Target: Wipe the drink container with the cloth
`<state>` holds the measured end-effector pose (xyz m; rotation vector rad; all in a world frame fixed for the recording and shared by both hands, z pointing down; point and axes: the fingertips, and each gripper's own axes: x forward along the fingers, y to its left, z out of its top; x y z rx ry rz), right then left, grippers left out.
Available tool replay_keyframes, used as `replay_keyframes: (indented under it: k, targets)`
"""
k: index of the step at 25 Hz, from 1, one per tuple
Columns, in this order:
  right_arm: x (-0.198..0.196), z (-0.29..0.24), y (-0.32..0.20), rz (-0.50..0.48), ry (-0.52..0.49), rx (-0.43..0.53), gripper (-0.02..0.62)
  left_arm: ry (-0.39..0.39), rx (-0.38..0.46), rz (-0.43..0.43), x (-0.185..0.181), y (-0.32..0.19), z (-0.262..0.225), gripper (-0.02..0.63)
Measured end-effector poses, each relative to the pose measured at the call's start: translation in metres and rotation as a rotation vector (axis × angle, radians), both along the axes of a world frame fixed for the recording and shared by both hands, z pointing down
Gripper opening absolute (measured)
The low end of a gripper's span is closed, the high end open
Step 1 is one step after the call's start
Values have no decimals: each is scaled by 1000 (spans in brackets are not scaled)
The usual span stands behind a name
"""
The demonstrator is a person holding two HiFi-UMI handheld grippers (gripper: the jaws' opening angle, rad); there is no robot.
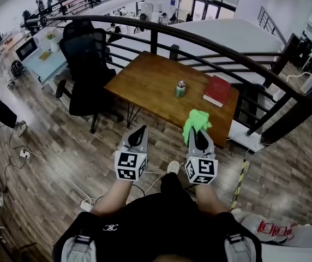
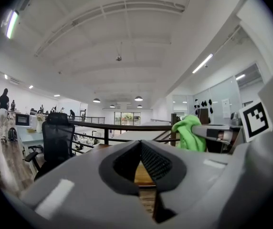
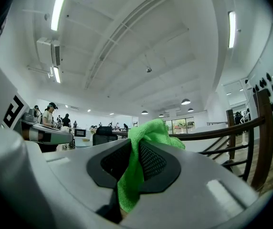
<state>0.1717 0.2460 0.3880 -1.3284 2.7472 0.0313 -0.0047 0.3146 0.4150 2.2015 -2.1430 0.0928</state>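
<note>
The drink container (image 1: 180,88), a small green cylinder with a silver lid, stands upright near the middle of the brown wooden table (image 1: 145,83). My right gripper (image 1: 197,131) is shut on a bright green cloth (image 1: 196,121), which bunches out past its tips; the same cloth (image 3: 139,151) hangs between its jaws in the right gripper view. My left gripper (image 1: 139,131) is shut with nothing in it, its jaws meeting at the tip (image 2: 140,142). Both grippers are held side by side in the air, short of the table's near edge.
A red book (image 1: 217,90) lies on the table's right end. A black office chair (image 1: 86,70) stands left of the table. A dark curved railing (image 1: 210,42) runs behind it. Cables and a power strip (image 1: 86,204) lie on the wood floor.
</note>
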Motion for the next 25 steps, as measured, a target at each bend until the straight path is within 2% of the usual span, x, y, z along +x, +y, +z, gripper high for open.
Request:
replay_keyframes:
  k: [3,6,14,18,25]
  targets:
    - [-6,3,-9,-6,7,4,44,-16,12,-19,-11,-8,2,52]
    - [-13,3,-23,-15,11,9,44,-1,11,-37,-22,-21,5,52]
    - [-21,13,-76,24,-14,-26,44,4,6,-12,-34,-72,12,52]
    - [-30,7,-117,42,-24,0,44,5,0,-3,-43,-113,18,52]
    - [-50,1,-206,28,-12,-9,44,16,-14,-4,-60,-206,11,52]
